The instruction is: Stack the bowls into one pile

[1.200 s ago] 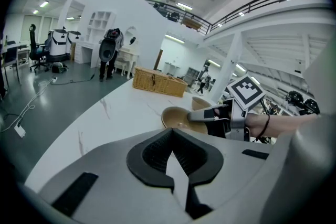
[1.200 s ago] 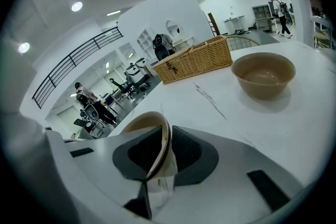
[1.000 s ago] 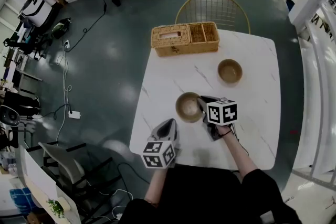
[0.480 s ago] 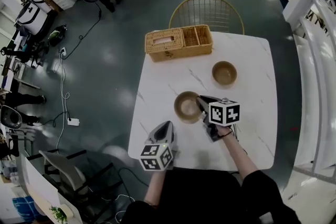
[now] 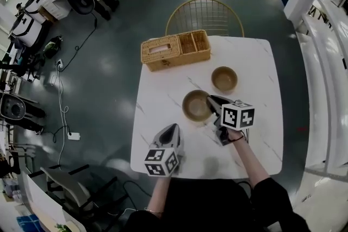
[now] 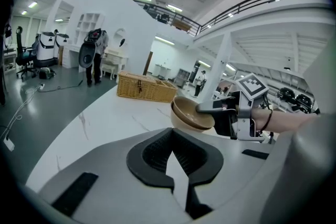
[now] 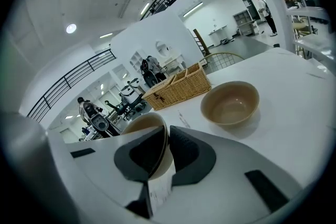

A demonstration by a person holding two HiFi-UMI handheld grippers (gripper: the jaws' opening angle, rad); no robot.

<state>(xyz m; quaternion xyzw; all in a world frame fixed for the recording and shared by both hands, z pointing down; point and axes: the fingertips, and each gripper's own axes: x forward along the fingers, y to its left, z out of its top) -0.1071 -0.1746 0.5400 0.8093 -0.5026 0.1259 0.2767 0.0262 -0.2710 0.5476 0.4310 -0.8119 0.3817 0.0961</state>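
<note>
Right tongs (image 5: 210,100) are held over the middle of the tabletop (image 5: 163,96). The jaws are clamped on the rim of a bowl (image 5: 194,106), one jaw inside and one outside. The right forearm (image 5: 246,156) is extended in from the tabletop's near edge, with the marker cube turned uppermost. Left tongs (image 5: 172,128) are held over the near left part of the tabletop and pointed away from the body. Their jaws are drawn together with nothing between them. The left forearm (image 5: 161,188) is seen just off the near edge.
</note>
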